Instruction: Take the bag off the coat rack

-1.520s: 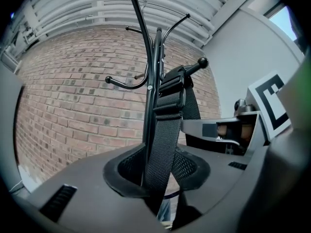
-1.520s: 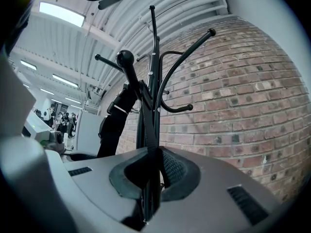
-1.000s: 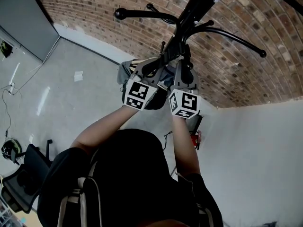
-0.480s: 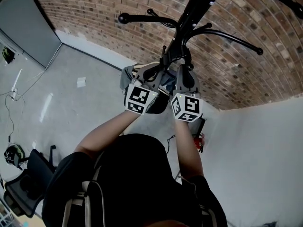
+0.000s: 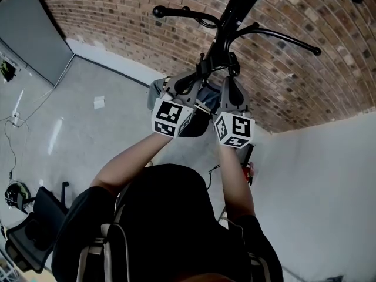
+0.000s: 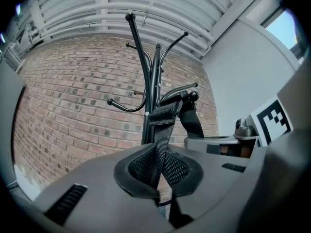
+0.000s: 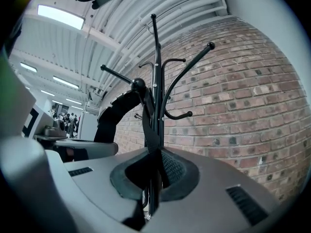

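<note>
Centrally in the head view, the bag [image 5: 156, 90] showed as a grey bundle hanging under the black coat rack [image 5: 234, 16] by black webbing. The left gripper [image 6: 158, 171] was clamped shut on one flat strap [image 6: 163, 123] that rose to a ball-tipped hook [image 6: 187, 97]. The right gripper [image 7: 150, 176] likewise pinched a second strap [image 7: 146, 113]. A brick wall [image 5: 117, 34] stood close behind the rack, and bare floor [image 5: 70, 122] lay open at the frame's left.

Bag strap [image 6: 163, 125] on rack hook [image 6: 193, 96], wall [image 6: 73, 106] behind
</note>
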`<action>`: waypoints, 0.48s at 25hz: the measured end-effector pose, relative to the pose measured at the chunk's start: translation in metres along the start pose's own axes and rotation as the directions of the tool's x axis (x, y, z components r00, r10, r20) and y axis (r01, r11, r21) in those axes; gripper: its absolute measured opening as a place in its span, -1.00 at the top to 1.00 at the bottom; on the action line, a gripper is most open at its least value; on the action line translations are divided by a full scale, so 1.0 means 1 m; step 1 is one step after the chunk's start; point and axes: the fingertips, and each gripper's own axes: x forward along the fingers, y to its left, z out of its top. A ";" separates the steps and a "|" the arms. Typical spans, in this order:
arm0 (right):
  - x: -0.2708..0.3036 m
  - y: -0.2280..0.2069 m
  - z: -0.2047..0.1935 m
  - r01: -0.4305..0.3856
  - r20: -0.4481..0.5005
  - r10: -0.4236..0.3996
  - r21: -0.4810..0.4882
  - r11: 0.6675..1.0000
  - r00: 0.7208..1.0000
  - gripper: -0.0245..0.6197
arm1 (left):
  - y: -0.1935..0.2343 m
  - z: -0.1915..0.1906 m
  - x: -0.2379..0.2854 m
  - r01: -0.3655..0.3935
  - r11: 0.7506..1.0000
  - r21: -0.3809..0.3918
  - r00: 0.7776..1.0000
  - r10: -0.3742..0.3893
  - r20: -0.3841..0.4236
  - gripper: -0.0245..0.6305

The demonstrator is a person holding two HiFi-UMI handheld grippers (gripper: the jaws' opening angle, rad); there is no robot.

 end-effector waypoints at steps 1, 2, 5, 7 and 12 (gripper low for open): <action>-0.001 0.003 0.002 -0.008 0.000 0.008 -0.015 1.000 1.000 0.86 | -0.002 0.002 -0.001 0.008 1.000 -0.002 1.000 -0.008 0.004 0.86; -0.002 0.006 0.005 -0.013 0.001 0.014 -0.027 1.000 1.000 0.86 | -0.004 0.005 -0.003 0.015 1.000 -0.004 1.000 -0.015 0.009 0.86; -0.008 0.007 0.013 -0.007 0.019 0.007 -0.024 1.000 1.000 0.86 | -0.008 0.012 -0.007 0.025 1.000 -0.003 1.000 -0.025 0.018 0.86; -0.011 0.002 0.017 0.010 0.032 -0.009 -0.010 1.000 0.999 0.86 | -0.009 0.017 -0.008 0.028 1.000 0.001 0.999 -0.028 0.024 0.86; -0.019 -0.004 0.032 0.040 0.060 -0.039 -0.004 0.999 0.997 0.86 | -0.008 0.033 -0.013 0.030 1.000 0.004 0.998 -0.030 0.047 0.86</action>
